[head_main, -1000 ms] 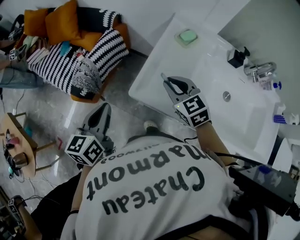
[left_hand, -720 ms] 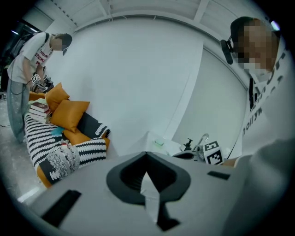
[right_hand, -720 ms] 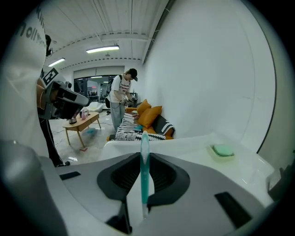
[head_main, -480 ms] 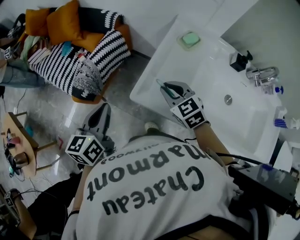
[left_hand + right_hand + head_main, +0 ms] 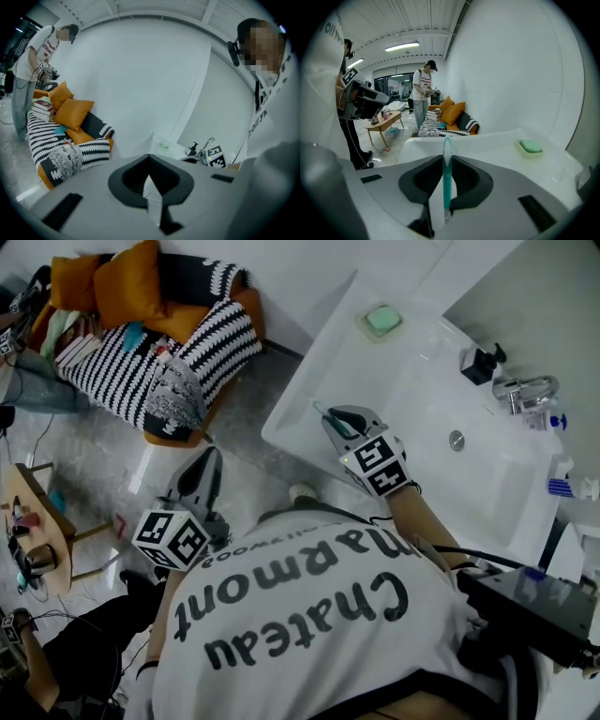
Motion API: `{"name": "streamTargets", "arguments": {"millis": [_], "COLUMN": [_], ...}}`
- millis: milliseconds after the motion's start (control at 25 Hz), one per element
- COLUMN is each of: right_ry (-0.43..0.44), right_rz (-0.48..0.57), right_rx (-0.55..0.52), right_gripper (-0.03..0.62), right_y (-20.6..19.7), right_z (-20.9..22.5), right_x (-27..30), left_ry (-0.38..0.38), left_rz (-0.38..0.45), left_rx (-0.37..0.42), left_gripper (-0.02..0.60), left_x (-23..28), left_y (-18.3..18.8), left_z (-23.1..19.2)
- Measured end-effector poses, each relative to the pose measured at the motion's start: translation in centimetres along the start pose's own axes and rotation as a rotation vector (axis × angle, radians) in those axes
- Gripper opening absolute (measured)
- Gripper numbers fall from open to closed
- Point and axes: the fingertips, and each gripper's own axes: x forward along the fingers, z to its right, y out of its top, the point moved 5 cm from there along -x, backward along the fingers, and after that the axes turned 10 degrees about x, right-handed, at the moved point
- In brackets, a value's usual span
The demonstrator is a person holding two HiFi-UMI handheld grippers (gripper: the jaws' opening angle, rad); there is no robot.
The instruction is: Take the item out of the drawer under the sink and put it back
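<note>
**Teal toothbrush (image 5: 447, 173) clamped over the sink (image 5: 412, 371)**
Right gripper (image 5: 446, 158) jaws pinch it upright; left gripper (image 5: 149, 174) jaws together, empty. Soap dish (image 5: 529, 148) beyond holds green soap (image 5: 531, 145).

The left gripper (image 5: 207, 460) is held at the person's left side, pointing forward, its 2 jaws pressed together with nothing between them. The right gripper (image 5: 339, 414) reaches forward on a bare forearm (image 5: 424, 521) (marker cube facing up), its 2 jaws clamped on a thin teal item (image 5: 446, 168).
</note>
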Motion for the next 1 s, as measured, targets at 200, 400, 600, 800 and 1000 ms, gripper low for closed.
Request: {"name": "streamTargets", "arguments": {"millis": [200, 400, 600, 800, 1000], "right_ry": [-0.014, -0.013, -0.016, -0.031, -0.036], "right_rz": [-0.022, -0.044, -0.076, -0.094, -0.121], "right_rx": [0.003, 0.018, 0.018, 0.019, 0.027], "right_gripper": [0.067, 0.067, 0.067, 0.067, 0.067], "right_y": [-0.7, -0.9, -1.3, -1.5, -1.7], "right_z": [0.4, 0.4, 0.5, 0.7, 0.9], "right_x": [0.4, 0.6, 1.0, 1.5, 1.6], "left_ry": [0.007, 0.011, 0.015, 0.026, 0.038], "left_rz": [-0.006, -0.010, -0.011, -0.014, -0.022], "left_rx": [-0.008, -0.016, -0.021, -0.026, -0.030], "left_gripper": [0.008, 0.008, 0.008, 0.008, 0.008], "left_x": [-0.1, -0.1, -0.2, -0.4, -0.6], "left_y": [-0.3, -0.4, -0.5, -0.7, -1.1], "left_z": [-0.3, -0.6, -0.8, -1.3, -1.5]}}
